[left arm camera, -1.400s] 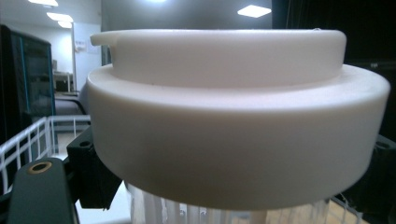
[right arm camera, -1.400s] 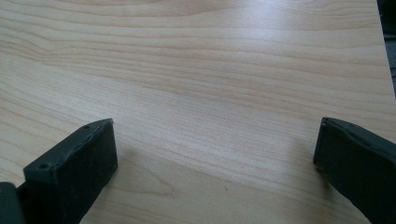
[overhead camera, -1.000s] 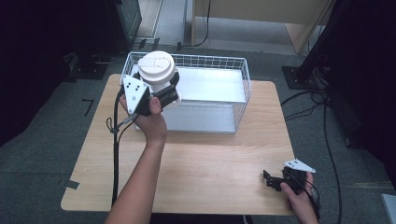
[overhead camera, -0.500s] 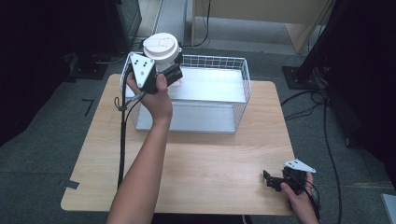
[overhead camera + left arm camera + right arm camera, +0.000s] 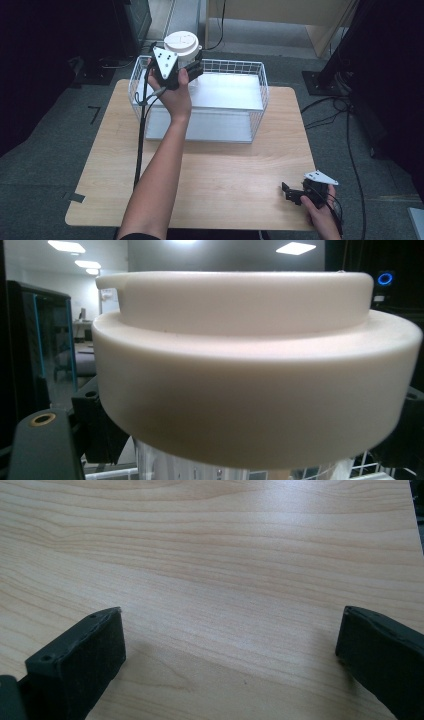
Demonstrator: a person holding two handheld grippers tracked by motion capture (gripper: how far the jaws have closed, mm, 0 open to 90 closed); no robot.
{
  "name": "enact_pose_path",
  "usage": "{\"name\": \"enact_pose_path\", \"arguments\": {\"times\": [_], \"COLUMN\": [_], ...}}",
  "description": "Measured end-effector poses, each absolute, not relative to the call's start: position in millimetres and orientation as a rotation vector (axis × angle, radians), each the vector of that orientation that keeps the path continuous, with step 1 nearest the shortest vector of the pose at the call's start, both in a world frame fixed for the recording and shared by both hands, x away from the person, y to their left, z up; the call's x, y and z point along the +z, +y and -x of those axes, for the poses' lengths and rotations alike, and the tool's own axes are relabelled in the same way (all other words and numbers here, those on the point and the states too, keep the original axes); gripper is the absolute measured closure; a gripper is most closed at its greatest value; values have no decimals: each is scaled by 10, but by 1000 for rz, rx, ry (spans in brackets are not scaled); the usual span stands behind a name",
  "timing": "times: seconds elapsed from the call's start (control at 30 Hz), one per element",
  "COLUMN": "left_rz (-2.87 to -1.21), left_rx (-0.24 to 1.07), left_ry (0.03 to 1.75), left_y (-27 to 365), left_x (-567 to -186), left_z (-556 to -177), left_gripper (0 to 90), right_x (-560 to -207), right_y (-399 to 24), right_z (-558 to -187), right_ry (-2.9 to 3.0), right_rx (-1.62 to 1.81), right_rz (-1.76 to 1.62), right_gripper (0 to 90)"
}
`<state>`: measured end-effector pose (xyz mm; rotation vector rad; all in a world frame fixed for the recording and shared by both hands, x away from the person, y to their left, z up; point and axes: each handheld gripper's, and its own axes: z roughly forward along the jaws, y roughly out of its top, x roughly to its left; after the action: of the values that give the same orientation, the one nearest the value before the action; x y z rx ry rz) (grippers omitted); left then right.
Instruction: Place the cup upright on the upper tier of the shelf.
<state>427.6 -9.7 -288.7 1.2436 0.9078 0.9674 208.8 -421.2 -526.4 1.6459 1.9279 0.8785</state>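
One white-lidded jar (image 5: 182, 46) sits pinched in the left gripper (image 5: 192, 70) at upper left, above one wire basket (image 5: 260, 100). The right gripper (image 5: 292, 194), lower right, rests on the counter (image 5: 225, 165), jaws spread.

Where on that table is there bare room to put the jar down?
Bare wood runs across the table in front of the wire basket, from the forearm to the right gripper at the near right corner. The basket's floor right of the jar is also free. The back left corner, around the left gripper, is crowded.
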Motion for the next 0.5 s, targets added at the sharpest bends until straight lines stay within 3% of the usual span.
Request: {"name": "enact_pose_path", "arguments": {"times": [0.37, 0.5], "left_rz": [-1237, -1239], "left_rx": [967, 972], "left_ry": [928, 920], "left_y": [-135, -153], "left_x": [-2923, -2891], "left_z": [-4370, -4386], "left_gripper": [114, 0], "right_x": [-5263, -5262], "right_y": [-4208, -4209], "right_z": [-2087, -2086], "right_ry": [1935, 1936], "right_rx": [878, 878], "right_rz": [-1641, -1644], "right_gripper": [0, 0]}}
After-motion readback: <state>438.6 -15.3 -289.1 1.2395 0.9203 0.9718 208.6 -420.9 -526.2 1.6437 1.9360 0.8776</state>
